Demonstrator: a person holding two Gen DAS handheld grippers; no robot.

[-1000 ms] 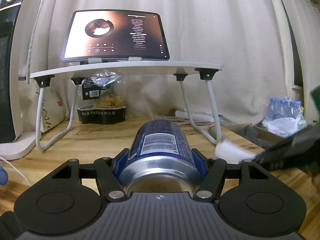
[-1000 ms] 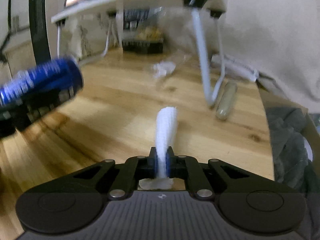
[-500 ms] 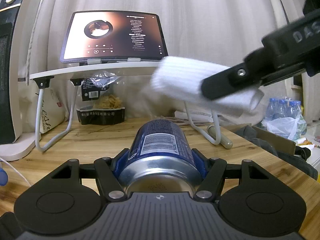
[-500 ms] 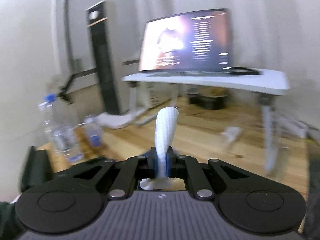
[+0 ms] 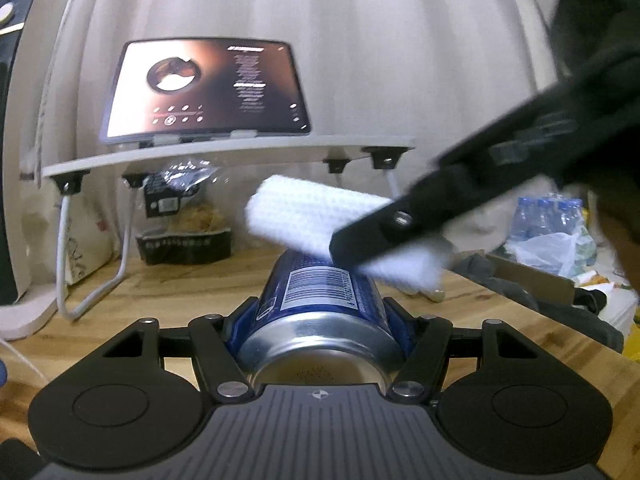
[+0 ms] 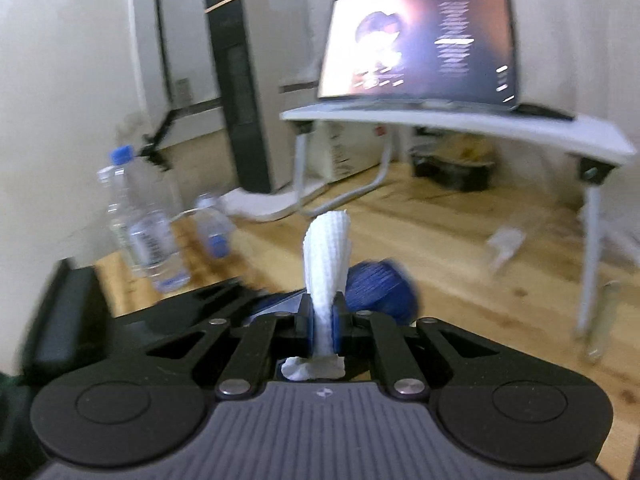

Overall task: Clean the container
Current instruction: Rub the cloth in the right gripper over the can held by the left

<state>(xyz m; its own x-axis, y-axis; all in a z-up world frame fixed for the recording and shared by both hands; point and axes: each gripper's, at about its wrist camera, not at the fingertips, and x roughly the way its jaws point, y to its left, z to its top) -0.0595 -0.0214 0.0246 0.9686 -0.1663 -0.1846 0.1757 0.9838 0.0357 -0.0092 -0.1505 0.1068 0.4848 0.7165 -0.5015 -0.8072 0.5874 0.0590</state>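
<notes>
From the left wrist view, the left tool [image 5: 320,320] is clamped across a blue can [image 5: 320,300] lying lengthwise between its fingers, held above the wooden bench [image 5: 180,292]. A folded white cloth [image 5: 316,220] carried by the right tool [image 5: 394,220] sits over the can's far end; heavy downward pressure there could lever the can out of its grip. From the right wrist view, the right tool [image 6: 320,320] is closed on the cloth [image 6: 326,256], the can [image 6: 380,284] just beneath. The cloth's free end looks limp and may fold instead of scrubbing.
</notes>
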